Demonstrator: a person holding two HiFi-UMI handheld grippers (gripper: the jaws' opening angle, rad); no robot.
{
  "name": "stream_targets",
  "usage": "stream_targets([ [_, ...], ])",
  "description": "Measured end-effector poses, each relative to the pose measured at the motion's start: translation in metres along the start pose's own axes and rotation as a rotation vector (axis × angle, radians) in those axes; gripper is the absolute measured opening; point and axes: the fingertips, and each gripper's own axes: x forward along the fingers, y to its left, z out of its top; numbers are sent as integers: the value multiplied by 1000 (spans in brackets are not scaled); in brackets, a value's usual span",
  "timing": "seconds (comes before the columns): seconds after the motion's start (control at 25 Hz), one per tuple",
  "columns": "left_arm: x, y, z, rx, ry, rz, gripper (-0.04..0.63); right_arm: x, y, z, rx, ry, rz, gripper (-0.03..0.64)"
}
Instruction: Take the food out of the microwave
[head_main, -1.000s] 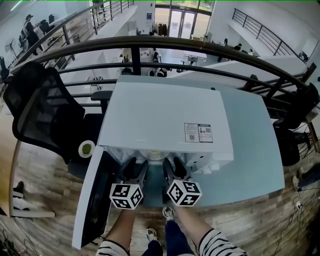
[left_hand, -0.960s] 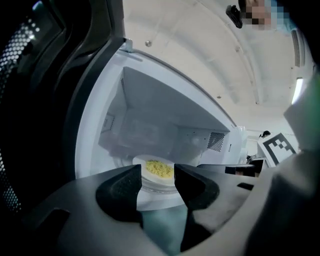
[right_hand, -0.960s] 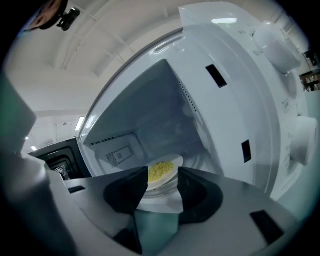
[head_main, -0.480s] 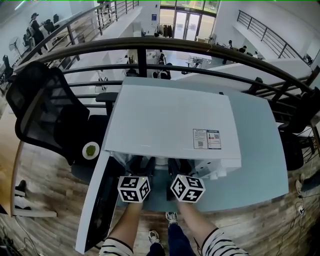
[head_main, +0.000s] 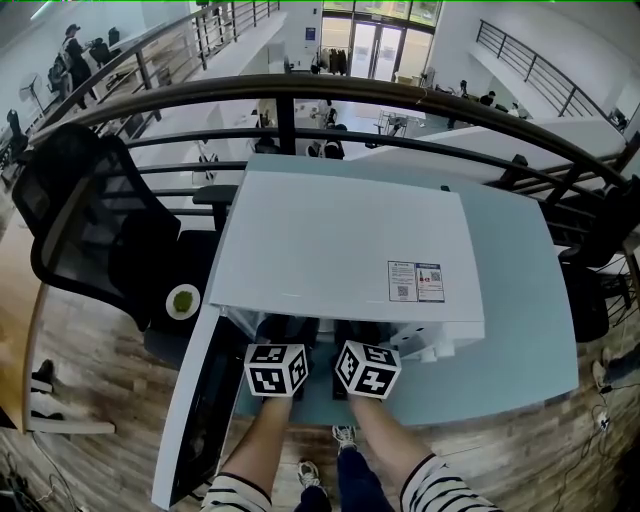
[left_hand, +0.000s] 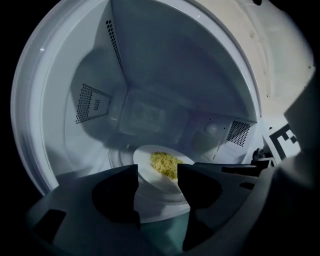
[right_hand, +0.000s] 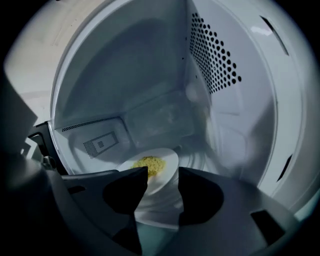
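The white microwave (head_main: 340, 240) stands on a light blue table (head_main: 525, 300) with its door (head_main: 195, 410) swung open to the left. Inside, a white plate (left_hand: 150, 172) of yellow food (left_hand: 166, 162) sits on the turntable; the right gripper view also shows the plate (right_hand: 165, 165). My left gripper (left_hand: 157, 182) reaches into the cavity, its jaws opening, with the plate's near rim seen through the gap, not pressed. My right gripper (right_hand: 162, 190) is open beside it, just short of the plate. In the head view only their marker cubes (head_main: 277, 368) show.
The cavity walls (right_hand: 220, 65) close in on both sides. A black office chair (head_main: 90, 230) stands left of the table, with a small white dish (head_main: 183, 300) by it. A dark railing (head_main: 400, 95) runs behind the table.
Both grippers have pushed forward and slightly down into the microwave's opening; their marker cubes now sit closer to its front edge. The door stays open.
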Motion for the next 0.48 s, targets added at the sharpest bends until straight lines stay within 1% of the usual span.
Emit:
stream_targets([
  [0.2,2,-1,2,-31,-6,-30,233,1,5,1,-21,7,16,189],
  [0.48,-4,-2,1,-55,-20,-55,232,-6,7,-2,19,-13,76,189],
])
